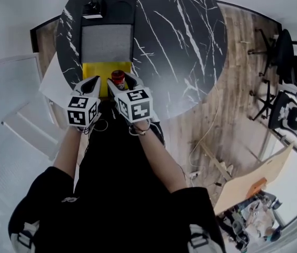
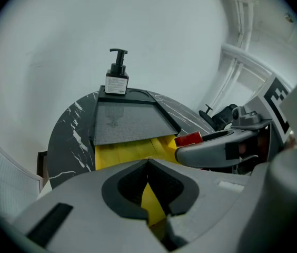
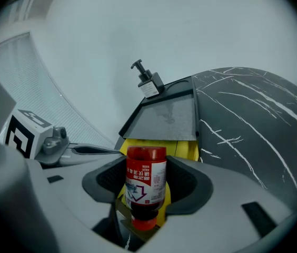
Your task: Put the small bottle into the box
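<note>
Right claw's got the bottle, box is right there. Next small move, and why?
Probably lower the right claw, nudging it slightly left, jaws closed. It grips the small bottle, which hangs over the right part of the yellow box, apparently not yet down inside. The left claw seems shut on the box's near edge, steadying it.

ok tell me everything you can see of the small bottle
The small bottle is glossy red and plastic-looking, with a red-and-white label round its body and an orange-red cap on a narrower neck. The right gripper is shut on its body, a pad on each side, cap end nearest that gripper's camera. It is held over the near end of the yellow box.
</note>
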